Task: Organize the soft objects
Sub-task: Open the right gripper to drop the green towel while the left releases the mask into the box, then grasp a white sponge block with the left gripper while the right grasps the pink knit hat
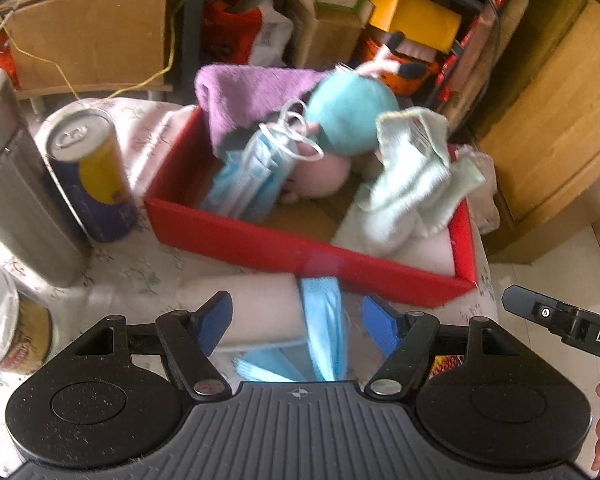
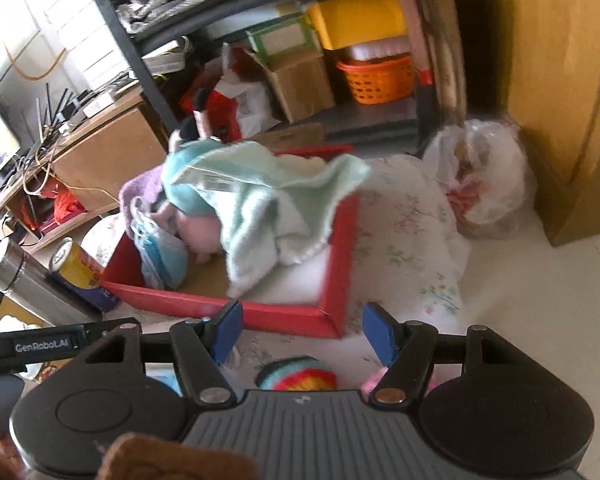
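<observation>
A red box (image 1: 260, 236) (image 2: 340, 264) on a floral-covered table holds a purple towel (image 1: 252, 92), a teal and pink plush toy (image 1: 352, 116), a bundle of blue face masks (image 1: 252, 176) and a pale green cloth (image 1: 412, 168) (image 2: 256, 208). My left gripper (image 1: 296, 320) is open, just in front of the box. A blue face mask (image 1: 324, 328) lies between its fingers on a white foam block (image 1: 260, 316). My right gripper (image 2: 300, 332) is open and empty near the box's front right corner. A rainbow knitted item (image 2: 296, 376) lies below it.
A yellow and blue can (image 1: 92, 172) (image 2: 80, 272) and a steel flask (image 1: 16, 184) (image 2: 28, 284) stand left of the box. A plastic bag (image 2: 480, 176) sits on the floor at the right. Cluttered shelves (image 2: 300, 64) and wooden furniture (image 1: 560, 100) are behind.
</observation>
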The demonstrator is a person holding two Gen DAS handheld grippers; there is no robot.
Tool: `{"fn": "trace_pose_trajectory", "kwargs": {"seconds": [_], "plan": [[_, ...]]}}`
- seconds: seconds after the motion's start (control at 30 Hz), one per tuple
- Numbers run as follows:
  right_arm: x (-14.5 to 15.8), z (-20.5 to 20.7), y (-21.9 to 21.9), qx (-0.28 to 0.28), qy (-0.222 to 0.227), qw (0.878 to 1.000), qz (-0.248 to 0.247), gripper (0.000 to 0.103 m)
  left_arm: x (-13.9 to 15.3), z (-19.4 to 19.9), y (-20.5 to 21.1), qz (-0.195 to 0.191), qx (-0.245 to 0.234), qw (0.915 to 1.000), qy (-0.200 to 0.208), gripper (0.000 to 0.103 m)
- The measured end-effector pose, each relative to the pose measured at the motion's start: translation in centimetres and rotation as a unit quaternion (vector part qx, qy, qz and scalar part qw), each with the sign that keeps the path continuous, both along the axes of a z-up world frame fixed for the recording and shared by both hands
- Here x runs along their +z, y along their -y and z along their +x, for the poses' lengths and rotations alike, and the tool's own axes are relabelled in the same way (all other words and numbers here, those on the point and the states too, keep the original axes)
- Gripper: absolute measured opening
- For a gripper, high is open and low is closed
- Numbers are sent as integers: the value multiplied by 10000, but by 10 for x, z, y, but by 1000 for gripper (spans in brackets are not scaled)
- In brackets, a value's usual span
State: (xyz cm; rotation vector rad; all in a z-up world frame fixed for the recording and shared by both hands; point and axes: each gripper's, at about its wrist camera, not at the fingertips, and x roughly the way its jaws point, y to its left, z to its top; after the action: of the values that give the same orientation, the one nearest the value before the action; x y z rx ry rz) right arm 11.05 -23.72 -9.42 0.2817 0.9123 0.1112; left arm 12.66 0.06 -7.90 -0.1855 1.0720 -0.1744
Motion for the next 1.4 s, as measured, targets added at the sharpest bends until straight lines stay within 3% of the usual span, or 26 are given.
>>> {"fn": "trace_pose_trajectory", "kwargs": {"seconds": [0.23, 0.53, 0.83, 1.07, 1.2, 1.4], "plan": [[-10, -12, 20, -150, -185, 9997, -30, 37, -10, -8, 2, 69, -33, 9999, -138, 71], [-23, -14, 23, -103, -373, 9991, -150, 37, -28, 11, -10, 192, 170, 9992, -318, 71], [-35, -4, 26, -100, -590, 9981, -163, 37, -47, 34, -2, 635, -285, 9968, -389, 71], [-42, 0, 28, -149, -738, 9972, 20, 37, -58, 52, -9, 386, -411, 9972, -490, 76], [-44, 2, 26, -126, -761, 9970, 17, 37, -63, 61, -20, 140, -225, 9980, -576, 80], [-45, 7, 26, -134, -793, 9967, 86, 38, -64, 60, -27, 220, -325, 9970, -665, 83]]}}
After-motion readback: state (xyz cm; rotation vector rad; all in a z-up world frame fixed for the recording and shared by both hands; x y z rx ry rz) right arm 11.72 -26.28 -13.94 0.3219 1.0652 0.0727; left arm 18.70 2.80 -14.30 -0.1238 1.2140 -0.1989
